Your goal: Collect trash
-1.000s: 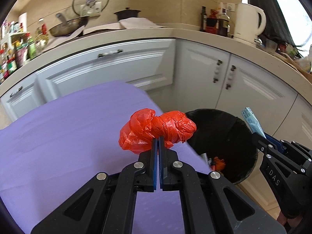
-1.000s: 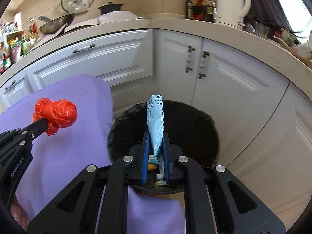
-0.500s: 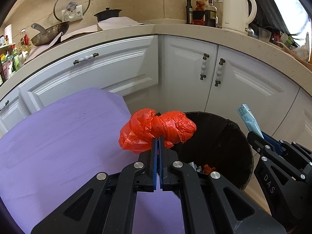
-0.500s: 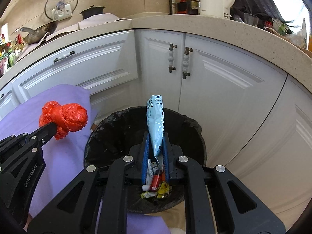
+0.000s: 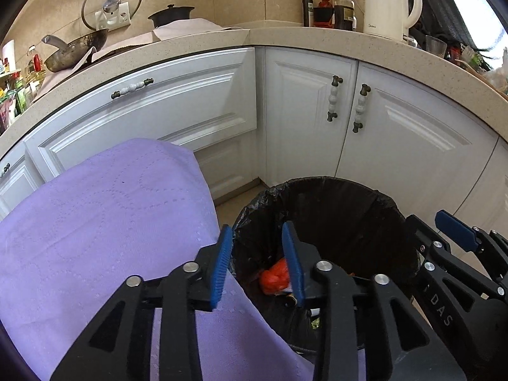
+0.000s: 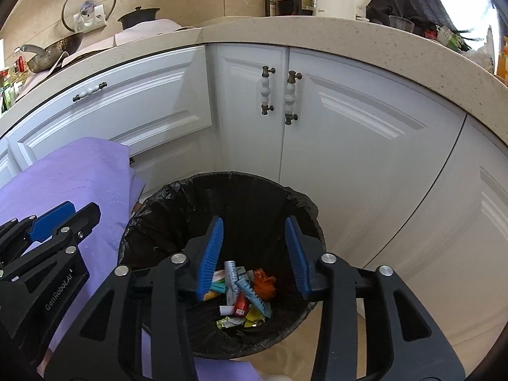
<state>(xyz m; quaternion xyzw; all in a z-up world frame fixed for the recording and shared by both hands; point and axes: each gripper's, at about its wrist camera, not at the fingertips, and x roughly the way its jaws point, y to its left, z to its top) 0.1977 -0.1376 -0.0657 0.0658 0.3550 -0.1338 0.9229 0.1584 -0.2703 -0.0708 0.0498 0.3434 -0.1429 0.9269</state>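
Observation:
A round bin with a black liner [image 5: 333, 187] [image 6: 222, 179] stands on the floor below me. My left gripper [image 5: 257, 262] is open and empty over the bin's left rim. My right gripper [image 6: 252, 255] is open and empty over the bin's middle. The crumpled red plastic bag [image 5: 275, 281] [image 6: 265, 284] lies inside the bin. The light blue wrapper [image 6: 250, 295] lies beside it among several other wrappers and tubes [image 6: 236, 312]. The right gripper shows at the right edge of the left wrist view [image 5: 457, 231]. The left gripper shows at the left edge of the right wrist view [image 6: 50, 222].
A table with a purple cloth [image 5: 104, 222] [image 6: 73, 171] borders the bin on the left. White kitchen cabinets [image 5: 301, 117] curve close behind the bin, under a stone counter [image 5: 397, 54] with a kettle [image 5: 389, 4], bottles and a pan [image 5: 74, 52].
Both grippers moved over the bin and opened. The red bag dropped from the left gripper and the blue wrapper from the right one; both now lie in the bin.

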